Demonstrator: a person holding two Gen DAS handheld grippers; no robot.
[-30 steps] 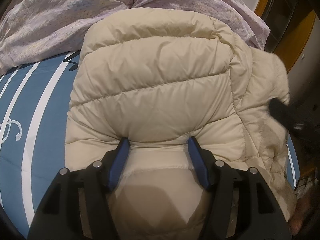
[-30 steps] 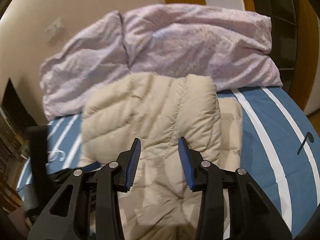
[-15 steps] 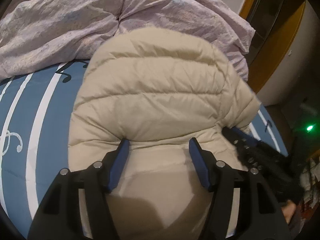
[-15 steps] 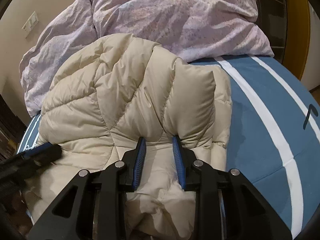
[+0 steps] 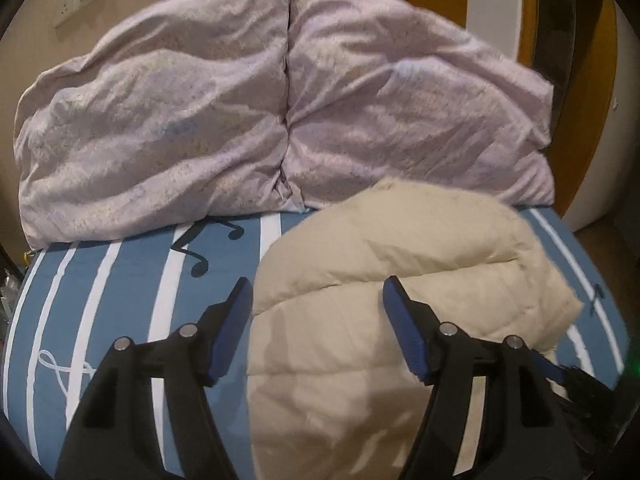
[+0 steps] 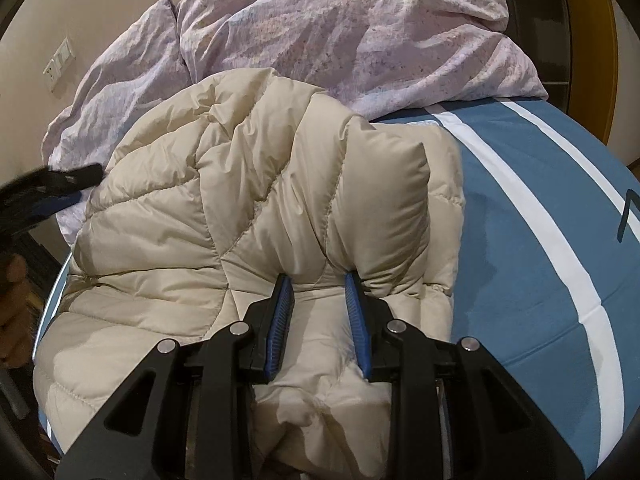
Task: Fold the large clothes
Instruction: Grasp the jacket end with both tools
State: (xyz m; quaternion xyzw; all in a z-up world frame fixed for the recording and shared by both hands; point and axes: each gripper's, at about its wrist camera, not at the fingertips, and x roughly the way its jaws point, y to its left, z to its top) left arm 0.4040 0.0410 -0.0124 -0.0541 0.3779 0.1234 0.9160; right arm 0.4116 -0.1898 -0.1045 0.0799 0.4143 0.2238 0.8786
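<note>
Left wrist view: my left gripper (image 5: 318, 300) stands released, its fingers (image 5: 236, 320) having just spread wider and lifted clear of the cream puffer jacket (image 5: 400, 280), which lies folded on the striped bed (image 5: 120, 280), near the lilac duvet (image 5: 280, 120) at the far end. Right wrist view: my right gripper (image 6: 319, 292) is clenched on a quilted ridge at the jacket's near edge, fingers (image 6: 284, 300) pressing from both sides. I judge this grip pins the fold flat while the other side lets go.
</note>
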